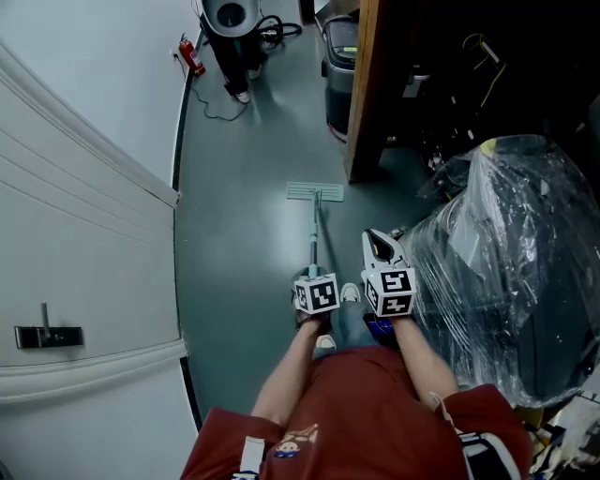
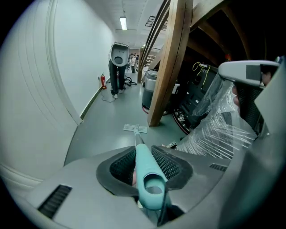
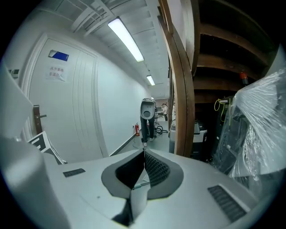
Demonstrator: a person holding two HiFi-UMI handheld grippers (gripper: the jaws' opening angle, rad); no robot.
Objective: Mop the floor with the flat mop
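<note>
The flat mop's pale green head point(image 1: 315, 193) lies flat on the grey-green floor ahead of my feet, and its pole runs back toward me. My left gripper point(image 1: 314, 275) is shut on the teal mop handle point(image 2: 148, 172), which sticks out between the jaws toward the camera; the mop head point(image 2: 135, 129) shows further down the pole. My right gripper point(image 1: 377, 240) hovers just right of the pole, pointing forward. In the right gripper view its jaws point(image 3: 144, 153) meet at the tips with nothing between them.
A white door point(image 1: 84, 281) with a metal handle point(image 1: 47, 336) lines the left side. A wooden post point(image 1: 366, 84) and plastic-wrapped equipment point(image 1: 506, 253) crowd the right. A bin point(image 1: 339, 66), a standing machine point(image 1: 230, 28) and a fire extinguisher point(image 1: 192, 56) stand down the corridor.
</note>
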